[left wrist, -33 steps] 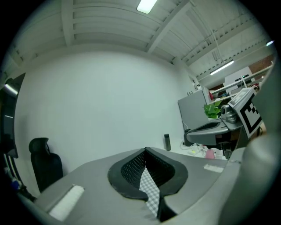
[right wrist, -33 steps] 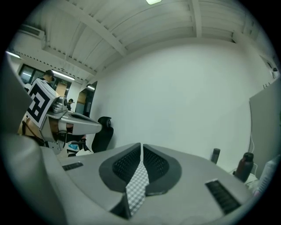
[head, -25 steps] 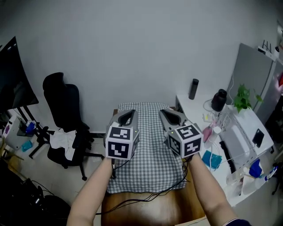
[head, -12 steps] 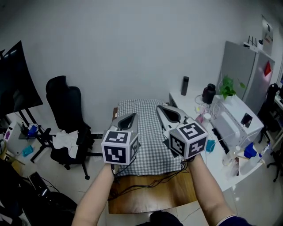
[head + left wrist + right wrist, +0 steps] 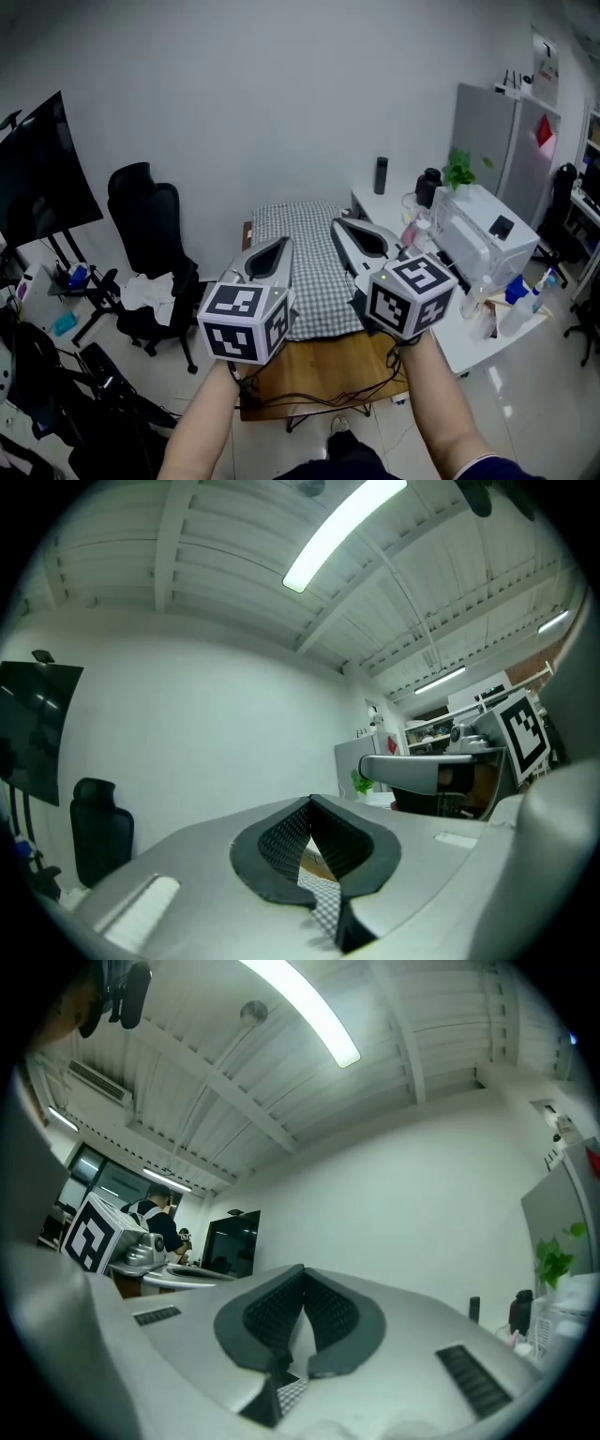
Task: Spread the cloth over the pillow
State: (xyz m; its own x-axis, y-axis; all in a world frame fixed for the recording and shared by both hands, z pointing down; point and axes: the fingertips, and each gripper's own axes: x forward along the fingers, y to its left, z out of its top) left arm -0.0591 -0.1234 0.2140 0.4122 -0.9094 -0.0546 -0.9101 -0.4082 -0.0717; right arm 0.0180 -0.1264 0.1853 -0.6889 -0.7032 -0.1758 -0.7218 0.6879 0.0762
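Your head view is evenly lit, darkening toward its corners. A ceiling tube light (image 5: 345, 529) glares near twelve o'clock in each gripper view, where the edges curve into black.

An office: swivel chair (image 5: 150, 234), monitor (image 5: 42, 173), cluttered white desk (image 5: 441, 309).

Grey left gripper (image 5: 277, 246) and right gripper (image 5: 342, 228) carry black-and-white marker cubes (image 5: 246, 322).

We see a black office chair (image 5: 150, 220) with a crumpled white rag (image 5: 150, 291) on its seat, left of a brown wooden bench (image 5: 319, 366). On a white bench (image 5: 461, 342) at right stand a dark cylindrical bottle (image 5: 381, 175) and a green plant (image 5: 459, 171).
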